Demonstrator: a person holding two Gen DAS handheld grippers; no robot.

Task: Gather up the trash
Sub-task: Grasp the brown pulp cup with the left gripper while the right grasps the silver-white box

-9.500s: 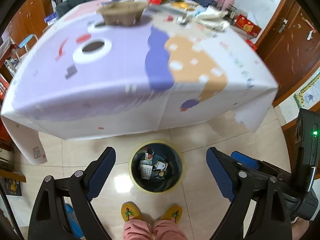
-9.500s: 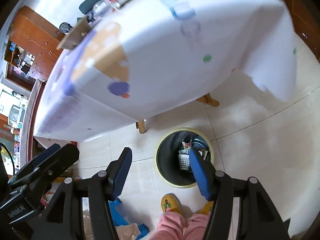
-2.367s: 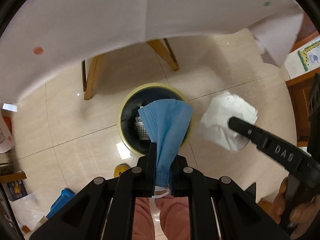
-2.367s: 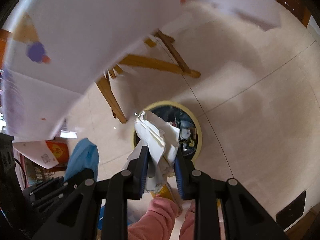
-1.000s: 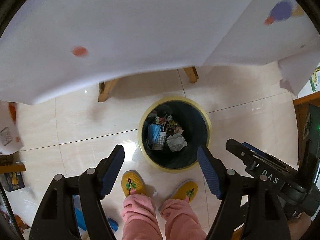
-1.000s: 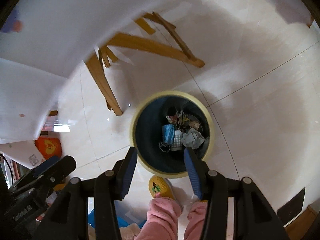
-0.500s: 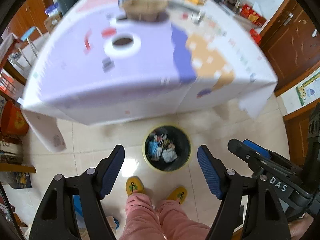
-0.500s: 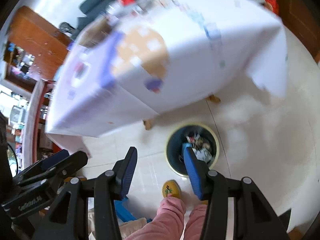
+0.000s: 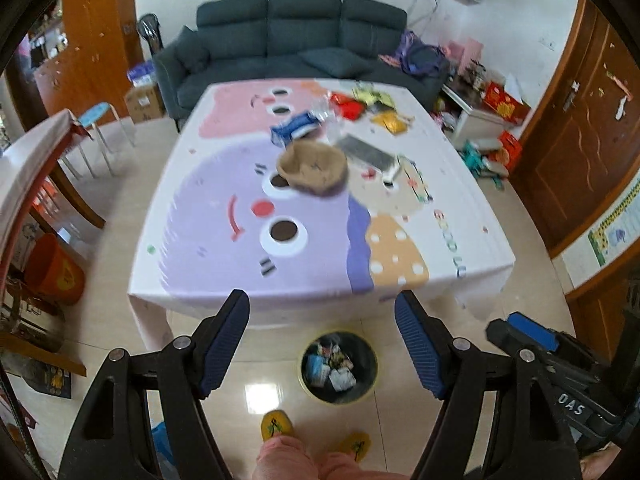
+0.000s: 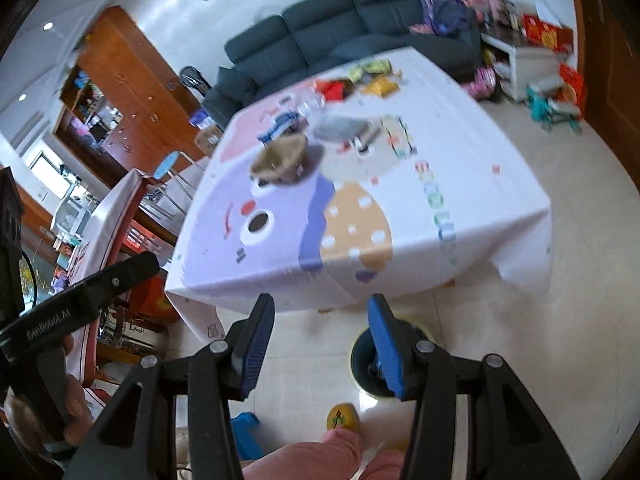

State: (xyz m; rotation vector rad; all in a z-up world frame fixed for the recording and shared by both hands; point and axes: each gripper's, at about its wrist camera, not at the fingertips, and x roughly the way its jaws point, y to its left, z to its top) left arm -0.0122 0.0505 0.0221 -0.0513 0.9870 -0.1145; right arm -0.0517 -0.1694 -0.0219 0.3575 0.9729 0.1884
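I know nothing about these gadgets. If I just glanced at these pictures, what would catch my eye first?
Probably the table with its cartoon-face cloth, a brown basket near its middle and bright wrappers scattered at the far end. Next, the two black clamps with blue pads, the left gripper and right gripper, both open and empty. Below them on the floor stands a round bin holding trash.

One trash bin point(image 9: 338, 369), one table point(image 9: 320, 216), one sofa point(image 9: 296, 36), two slippers point(image 9: 276, 426)

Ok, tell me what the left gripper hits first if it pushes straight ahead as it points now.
Probably the near edge of the table: the open left gripper frames it, with nothing between. Depth is uncertain.
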